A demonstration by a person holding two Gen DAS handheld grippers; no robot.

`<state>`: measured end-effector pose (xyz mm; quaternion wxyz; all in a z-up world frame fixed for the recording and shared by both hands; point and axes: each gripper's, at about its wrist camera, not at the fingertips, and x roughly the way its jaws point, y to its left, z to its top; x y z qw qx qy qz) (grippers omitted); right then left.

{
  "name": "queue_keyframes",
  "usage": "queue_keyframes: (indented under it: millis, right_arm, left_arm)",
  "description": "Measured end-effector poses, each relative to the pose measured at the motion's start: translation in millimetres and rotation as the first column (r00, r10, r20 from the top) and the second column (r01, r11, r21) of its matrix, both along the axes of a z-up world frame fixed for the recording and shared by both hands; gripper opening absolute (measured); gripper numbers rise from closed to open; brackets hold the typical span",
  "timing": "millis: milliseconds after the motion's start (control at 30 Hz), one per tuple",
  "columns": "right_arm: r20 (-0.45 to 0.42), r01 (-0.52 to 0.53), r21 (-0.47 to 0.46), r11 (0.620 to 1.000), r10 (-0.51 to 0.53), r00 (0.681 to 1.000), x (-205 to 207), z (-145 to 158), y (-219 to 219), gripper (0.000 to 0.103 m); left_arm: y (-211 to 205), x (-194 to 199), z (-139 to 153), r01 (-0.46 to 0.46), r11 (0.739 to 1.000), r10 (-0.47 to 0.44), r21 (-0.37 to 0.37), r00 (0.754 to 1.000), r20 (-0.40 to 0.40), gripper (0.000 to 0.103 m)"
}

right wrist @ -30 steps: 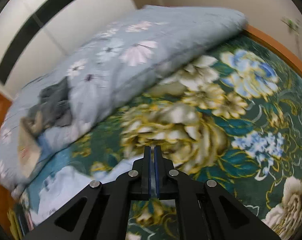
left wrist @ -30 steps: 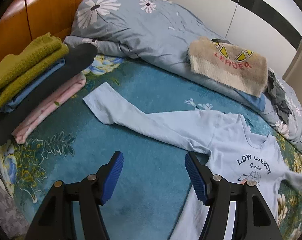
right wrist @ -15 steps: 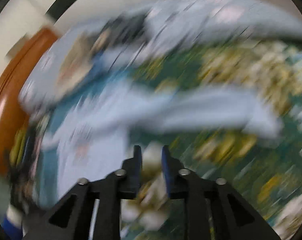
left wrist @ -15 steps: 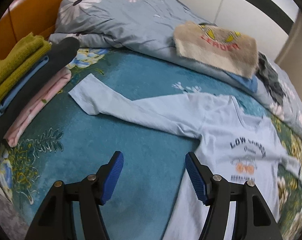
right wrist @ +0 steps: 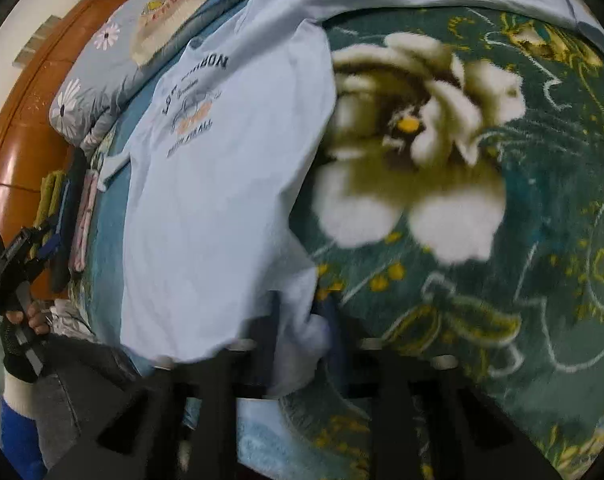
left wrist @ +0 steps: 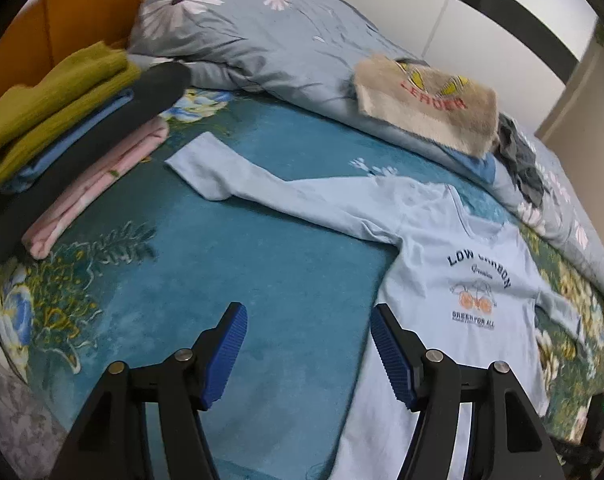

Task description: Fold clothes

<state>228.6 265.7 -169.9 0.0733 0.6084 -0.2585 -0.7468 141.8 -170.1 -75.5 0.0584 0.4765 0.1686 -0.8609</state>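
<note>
A pale blue long-sleeved cotton shirt [left wrist: 453, 280] with dark "LOW CARBON" lettering and an orange print lay face up on the bed's teal plush blanket [left wrist: 262, 272] patterned with large flowers. One sleeve stretched out toward the headboard side, its cuff ending near a stack of folded clothes [left wrist: 62, 136] at the blanket's left edge: an olive knit on top, then blue, dark grey and pink pieces. The stack and the cuff were apart. The shirt's other sleeve ran off toward the far right edge of the bed.

The left gripper [left wrist: 305, 354] hovered above bare blanket just beside the shirt's side seam, its blue ribbed pads spread wide and holding nothing. The right-hand pad [left wrist: 391, 360] stood over the shirt's edge; whether it touched the cloth cannot be told.

The right gripper [right wrist: 305, 344] was low at the shirt's bottom hem, at the near edge of the bed. The view was blurred there; a bunch of the pale fabric sat between its black fingers [right wrist: 218, 396], but whether the claw was clamped on it or merely around it cannot be told.

A grey-blue daisy-print quilt [left wrist: 262, 40] lay bunched along the far side of the bed, with a beige fuzzy knitted top [left wrist: 429, 104] bearing red letters resting on it and a crumpled dark grey garment [left wrist: 521, 160] just beside that. An orange wooden headboard [left wrist: 82, 12] rose behind the stack.
</note>
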Motion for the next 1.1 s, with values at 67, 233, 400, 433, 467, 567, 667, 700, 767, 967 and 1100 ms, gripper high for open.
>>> queue_keyframes:
  millis: [67,233,400,433,467,567,667,700,767,967,1100]
  right_arm:
    - [0.013,-0.004,0.020,1.000,0.003,1.000,8,4,0,0.007]
    - [0.047,-0.014,0.070,0.997,0.011,0.999,29,15,-1,0.006]
    - [0.075,0.020,0.069,0.997,-0.025,0.997,44,7,5,0.005]
    - [0.071,0.022,0.055,0.998,-0.025,0.997,43,8,4,0.006]
    - [0.067,0.023,0.042,0.999,-0.026,0.997,41,9,4,0.006]
    - [0.036,0.002,0.080,0.997,-0.005,0.999,35,21,2,0.010]
    - [-0.042,0.006,0.121,0.993,-0.001,0.999,20,41,5,0.013]
    - [-0.068,0.010,0.136,0.991,-0.001,0.998,12,46,6,0.016]
    - [-0.106,0.012,0.150,0.989,0.004,0.994,-10,51,1,0.021]
    - [-0.180,-0.011,0.126,0.992,0.034,0.983,-93,50,-33,0.048]
    - [-0.183,-0.065,0.146,0.987,0.092,0.979,-147,39,-70,0.072]
  left_arm:
    - [-8,4,2,-0.026,0.999,0.026,0.035,1.000,-0.011,0.069]
    - [-17,6,5,-0.061,0.995,0.064,0.080,0.997,-0.032,0.071]
    - [-19,5,1,-0.067,0.993,0.069,0.100,0.998,-0.016,0.071]
    - [-20,5,1,-0.070,0.992,0.072,0.104,0.997,-0.017,0.071]
    - [-21,5,1,-0.074,0.992,0.076,0.106,0.997,-0.018,0.071]
    - [-27,5,-2,-0.098,0.988,0.101,0.118,0.995,-0.014,0.071]
    - [-37,3,-8,-0.149,0.975,0.150,0.163,0.989,0.005,0.071]
    - [-41,2,-10,-0.168,0.969,0.169,0.179,0.985,0.009,0.071]
    - [-48,0,-14,-0.207,0.956,0.208,0.208,0.978,0.018,0.071]
    - [-78,-15,-29,-0.323,0.911,0.320,0.255,0.946,0.056,0.071]
    - [-99,-32,-38,-0.394,0.878,0.389,0.272,0.918,0.076,0.071]
